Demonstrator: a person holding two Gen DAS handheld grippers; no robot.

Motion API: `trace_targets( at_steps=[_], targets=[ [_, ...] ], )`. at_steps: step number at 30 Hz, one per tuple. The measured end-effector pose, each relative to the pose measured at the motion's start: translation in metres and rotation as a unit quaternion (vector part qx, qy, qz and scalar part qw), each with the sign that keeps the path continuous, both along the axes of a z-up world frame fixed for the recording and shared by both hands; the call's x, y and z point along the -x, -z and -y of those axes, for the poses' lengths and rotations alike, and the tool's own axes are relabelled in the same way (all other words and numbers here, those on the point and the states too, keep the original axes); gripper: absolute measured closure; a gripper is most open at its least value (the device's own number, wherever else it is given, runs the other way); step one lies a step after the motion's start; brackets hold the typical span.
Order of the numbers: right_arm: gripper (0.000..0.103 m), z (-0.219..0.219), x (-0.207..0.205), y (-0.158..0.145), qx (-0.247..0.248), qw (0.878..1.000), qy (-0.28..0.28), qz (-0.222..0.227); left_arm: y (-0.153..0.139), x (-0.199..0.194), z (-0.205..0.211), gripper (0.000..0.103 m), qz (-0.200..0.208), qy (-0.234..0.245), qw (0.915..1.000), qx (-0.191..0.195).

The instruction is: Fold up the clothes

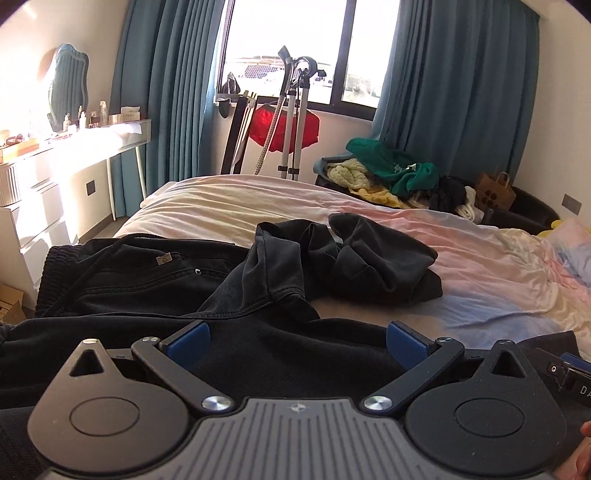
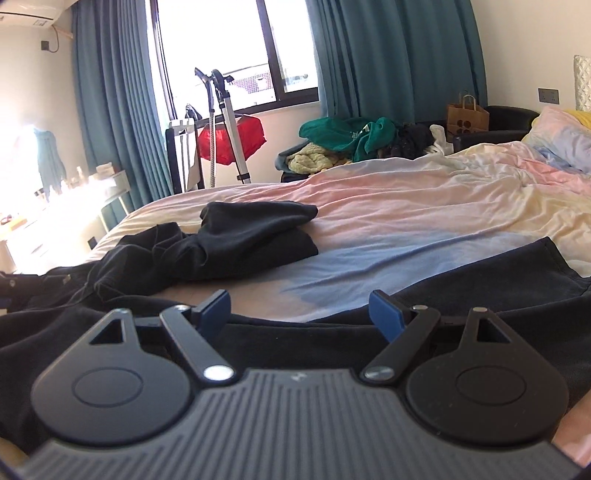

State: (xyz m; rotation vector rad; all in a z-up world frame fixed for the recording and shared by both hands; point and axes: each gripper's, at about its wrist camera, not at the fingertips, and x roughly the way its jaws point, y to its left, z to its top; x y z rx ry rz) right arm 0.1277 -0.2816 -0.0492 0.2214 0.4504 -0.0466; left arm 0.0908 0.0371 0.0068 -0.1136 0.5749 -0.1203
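Lying on the bed (image 2: 424, 206): 2 black garments (image 1: 155, 280).

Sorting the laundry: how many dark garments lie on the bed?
3, perhaps more hidden: black garment under both open grippers, black trousers left, crumpled dark top farther back.

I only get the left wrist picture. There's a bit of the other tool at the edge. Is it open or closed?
Observer: Open. The right tool has its blue fingers spread wide over the edge of the black garment.
Operator: What's at the far right end of the bed?
Observer: A pale quilted headboard, above the pillow.
Operator: Anything up high that I'm missing?
Observer: An air conditioner, at the top of the wall left of the curtains.
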Motion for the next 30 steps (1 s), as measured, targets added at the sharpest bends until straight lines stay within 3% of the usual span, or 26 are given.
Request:
trace_targets(
  at_steps=[4,9,12,15,19,21,22,23,24,27,30],
  targets=[
    [0.019,-0.019,-0.062,0.001,0.005,0.999,-0.02,-0.033,0.032,-0.027,-0.011,0.0,-0.025,0.005,0.9993,0.028],
    [0.02,-0.049,-0.155,0.0,0.013,0.996,-0.048,-0.068,0.063,-0.039,-0.009,0.0,-0.032,0.017,0.9993,-0.005],
    [0.02,-0.078,-0.238,-0.003,0.026,0.995,-0.052,-0.082,0.068,-0.038,-0.004,0.0,0.003,0.034,0.9988,-0.035],
    [0.02,-0.113,-0.303,-0.003,0.087,0.99,-0.059,-0.091,0.074,-0.045,-0.006,0.0,0.017,0.039,0.9983,-0.039],
    [0.021,-0.149,-0.364,0.013,0.17,0.974,-0.078,-0.127,0.08,-0.057,-0.02,0.0,0.029,0.035,0.999,-0.004],
    [0.046,-0.155,-0.378,0.025,0.196,0.965,-0.076,-0.156,0.084,-0.062,-0.024,0.0,0.029,0.033,0.999,0.005],
    [0.052,-0.155,-0.379,0.027,0.206,0.963,-0.07,-0.157,0.086,-0.064,-0.025,0.0,0.029,0.035,0.9989,0.006],
    [0.068,-0.15,-0.376,0.023,0.21,0.964,-0.062,-0.151,0.086,-0.064,-0.025,0.0,0.032,0.038,0.9987,0.003],
    [0.092,-0.146,-0.372,0.019,0.214,0.965,-0.053,-0.145,0.086,-0.065,-0.026,0.0,0.036,0.041,0.9985,0.001],
    [0.096,-0.131,-0.361,0.006,0.222,0.966,-0.027,-0.126,0.083,-0.065,-0.031,0.0,0.031,0.046,0.9984,0.015],
    [0.096,-0.09,-0.334,-0.029,0.183,0.979,0.006,-0.086,0.081,-0.063,-0.034,0.0,0.031,0.042,0.9984,0.02]
  ],
)
